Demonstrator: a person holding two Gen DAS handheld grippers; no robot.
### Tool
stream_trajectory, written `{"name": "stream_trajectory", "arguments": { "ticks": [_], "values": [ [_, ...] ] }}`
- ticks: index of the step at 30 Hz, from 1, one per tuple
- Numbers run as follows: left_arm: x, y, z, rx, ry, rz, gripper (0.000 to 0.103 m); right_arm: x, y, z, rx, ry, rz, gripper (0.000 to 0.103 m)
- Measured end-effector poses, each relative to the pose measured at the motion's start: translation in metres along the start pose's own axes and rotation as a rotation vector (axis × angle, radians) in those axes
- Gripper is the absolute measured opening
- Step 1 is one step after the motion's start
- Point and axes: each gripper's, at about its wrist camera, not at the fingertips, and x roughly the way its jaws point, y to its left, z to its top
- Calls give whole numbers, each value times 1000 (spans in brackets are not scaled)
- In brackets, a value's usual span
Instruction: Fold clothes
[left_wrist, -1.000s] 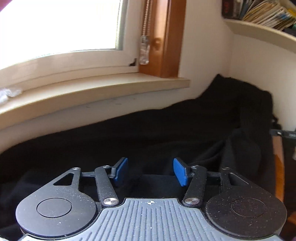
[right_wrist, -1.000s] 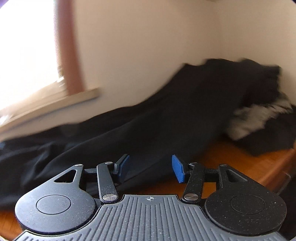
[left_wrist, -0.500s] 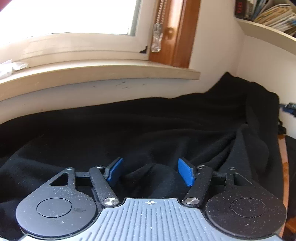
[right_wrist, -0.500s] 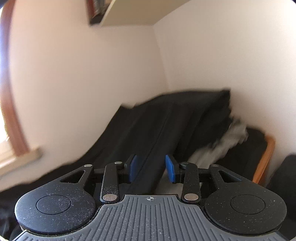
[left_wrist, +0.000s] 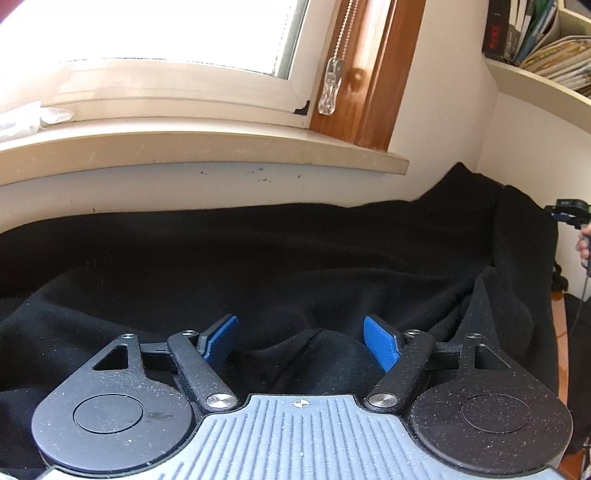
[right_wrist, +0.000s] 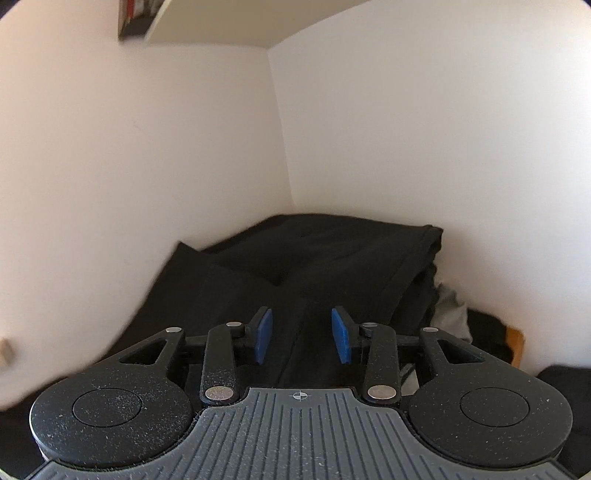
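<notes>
A large black garment (left_wrist: 295, 258) lies spread out below the windowsill, rumpled and bunched up against the wall at the right. My left gripper (left_wrist: 301, 341) is open, low over the cloth, with a raised fold between its blue pads (left_wrist: 380, 347) but not pinched. In the right wrist view the same black garment (right_wrist: 332, 266) runs into the room corner. My right gripper (right_wrist: 302, 336) is open just above it, its blue pads (right_wrist: 264, 334) apart on either side of a seam. At the far right of the left wrist view, the right gripper (left_wrist: 570, 214) shows with a hand.
A beige windowsill (left_wrist: 203, 147) and window frame stand behind the garment. A shelf with books (left_wrist: 539, 48) hangs at the upper right. White walls meet in a corner (right_wrist: 280, 147). A grey-white cloth (right_wrist: 448, 306) and more dark clothes lie at the right on the orange-brown wooden surface (right_wrist: 515, 339).
The right gripper has swung right, from the windowsill side toward the room corner, and its jaws have narrowed somewhat. The left gripper has sunk closer to the garment and its jaws have widened.
</notes>
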Motion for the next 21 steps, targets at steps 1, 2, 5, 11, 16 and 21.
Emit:
{"name": "stream_trajectory", "arguments": {
  "ticks": [1,2,5,11,16,21],
  "values": [
    [-1,-1,0,1,0,0,78,5,3,0,-25,12,-21,36],
    [-1,-2,0,3,0,0,78,9,5,-1,-43,20,-39,31],
    [-2,-3,-1,6,-2,-1,79,13,5,-2,-60,18,-53,16],
    [-1,-3,-2,4,-5,0,79,-19,0,12,-55,-68,28,5],
    [-10,-16,-2,32,-29,2,79,-67,-17,33,-20,-147,88,5],
    [-36,-57,-2,96,-61,-9,79,-88,-36,37,-12,-162,85,5]
  ]
}}
